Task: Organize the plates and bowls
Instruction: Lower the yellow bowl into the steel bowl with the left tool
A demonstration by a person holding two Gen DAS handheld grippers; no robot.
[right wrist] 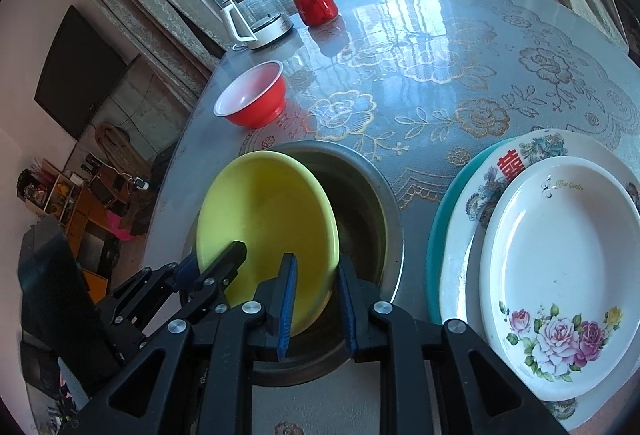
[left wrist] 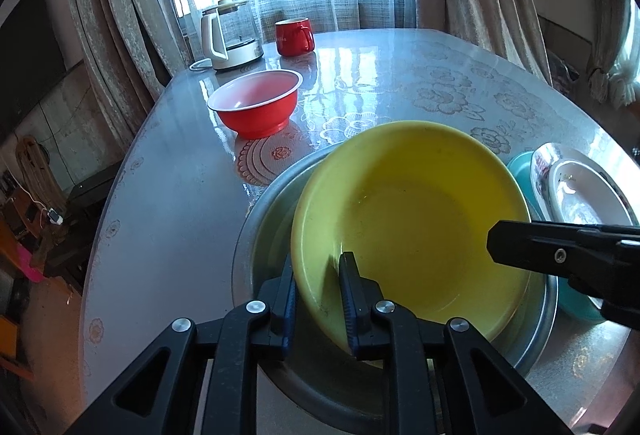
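Yellow bowl: the yellow bowl (left wrist: 412,223) sits tilted inside the metal basin (left wrist: 276,203), its open face turned up and toward the right gripper; it is round, so no long axis shows.
Bowl edges: in the right wrist view its left rim stands highest and its lower edge dips into the basin.
Left gripper: the left gripper (left wrist: 318,275) has its fingers closed to a narrow gap astride the near rim of the yellow bowl, one blue pad outside the wall and one inside, gripping it.
Right gripper: the right gripper (right wrist: 318,275) holds its fingers parted, with nothing between them; they hang over the basin's near edge, just beside the bowl's lower right rim, and contact cannot be told.
Bowl relative to grippers: straight ahead of the left gripper, ahead and left of the right one.
Red bowl: the red bowl (left wrist: 256,103) stands upright on the table (left wrist: 168,195), apart from the basin, toward the window.
Plates: a white flowered plate (right wrist: 560,267) tops a patterned plate (right wrist: 476,211) and a teal plate (right wrist: 440,219), stacked right of the basin.
Far end: a kettle (left wrist: 230,35) and a red mug (left wrist: 294,37).
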